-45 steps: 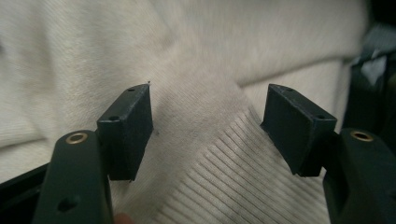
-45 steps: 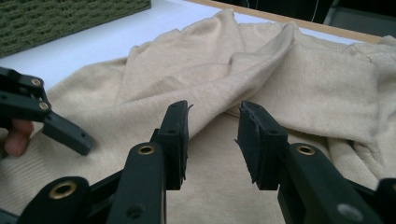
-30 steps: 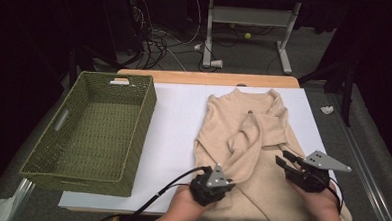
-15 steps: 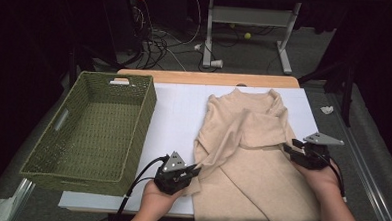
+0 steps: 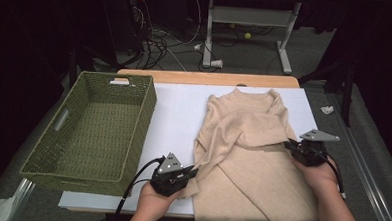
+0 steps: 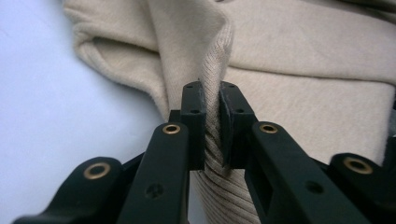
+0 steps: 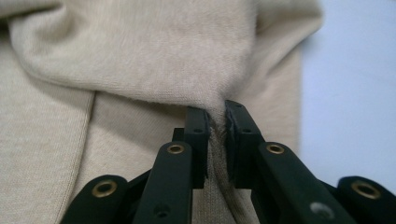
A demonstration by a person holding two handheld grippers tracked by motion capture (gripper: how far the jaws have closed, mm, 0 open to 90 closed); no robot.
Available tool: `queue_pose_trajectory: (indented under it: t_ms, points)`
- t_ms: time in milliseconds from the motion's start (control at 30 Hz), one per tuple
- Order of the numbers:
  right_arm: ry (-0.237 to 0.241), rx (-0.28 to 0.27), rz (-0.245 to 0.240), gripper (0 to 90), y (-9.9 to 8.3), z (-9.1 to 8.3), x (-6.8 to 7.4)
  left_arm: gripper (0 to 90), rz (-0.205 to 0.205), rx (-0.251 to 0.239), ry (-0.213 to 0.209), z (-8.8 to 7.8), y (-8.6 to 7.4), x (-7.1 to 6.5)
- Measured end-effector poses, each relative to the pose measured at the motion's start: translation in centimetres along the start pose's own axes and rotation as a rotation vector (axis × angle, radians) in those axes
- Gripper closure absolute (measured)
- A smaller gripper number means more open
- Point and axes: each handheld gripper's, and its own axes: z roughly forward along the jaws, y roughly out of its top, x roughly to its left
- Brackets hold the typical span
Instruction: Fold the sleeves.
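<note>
A beige knit sweater [image 5: 252,158] lies on the white sheet [image 5: 179,110], collar toward the far edge, with one sleeve folded across its chest. My left gripper [image 5: 194,171] sits at the sweater's near left edge. In the left gripper view its jaws [image 6: 211,86] are shut on a ribbed strip of the sweater [image 6: 303,56]. My right gripper [image 5: 288,144] is at the sweater's right edge. Its jaws [image 7: 215,109] have just been closing and now pinch a fold of the knit [image 7: 140,51].
A green woven basket [image 5: 148,118] stands on the left of the table, close to the left gripper. The table's wooden far edge [image 5: 205,78] lies beyond the sheet. Cables and a metal stand sit on the dark floor behind.
The left gripper moved left, drawing the sweater's edge with it. The right gripper shifted farther away along the right edge and closed on the fabric. The looped sleeve now lies flatter across the chest.
</note>
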Motion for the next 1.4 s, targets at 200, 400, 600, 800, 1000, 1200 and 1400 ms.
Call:
queue_pose_trajectory:
  t_ms: [200,400,600,800,1000,1200,1400]
  points:
    - [-0.100,-0.086,0.065,82.1,-1.1,-3.0,-3.1,78.5,-0.028,-0.036,-0.110,-0.1,0.9,-0.5]
    - [-0.167,-0.098,0.154,82.3,-3.3,-4.5,-6.9,78.4,-0.033,-0.020,-0.205,0.4,1.0,-1.2]
    - [-0.168,-0.064,0.178,81.7,-4.8,-3.8,-8.3,78.0,-0.104,0.075,-0.257,1.3,-0.2,-0.6]
    - [-0.154,-0.082,0.183,67.2,-4.6,-4.2,-7.8,68.1,-0.066,0.076,-0.208,1.5,0.0,-0.6]
    - [-0.168,-0.094,0.156,56.7,-4.4,-5.4,-6.8,43.4,0.013,0.010,-0.101,0.9,1.0,-2.0]
    - [-0.155,-0.123,0.108,56.3,-4.1,-7.3,-4.7,46.5,0.217,0.048,-0.148,1.5,1.6,-5.0]
    - [-0.067,-0.107,0.056,58.0,-4.4,-7.8,-1.3,46.1,0.355,0.254,-0.071,4.8,0.6,-6.0]
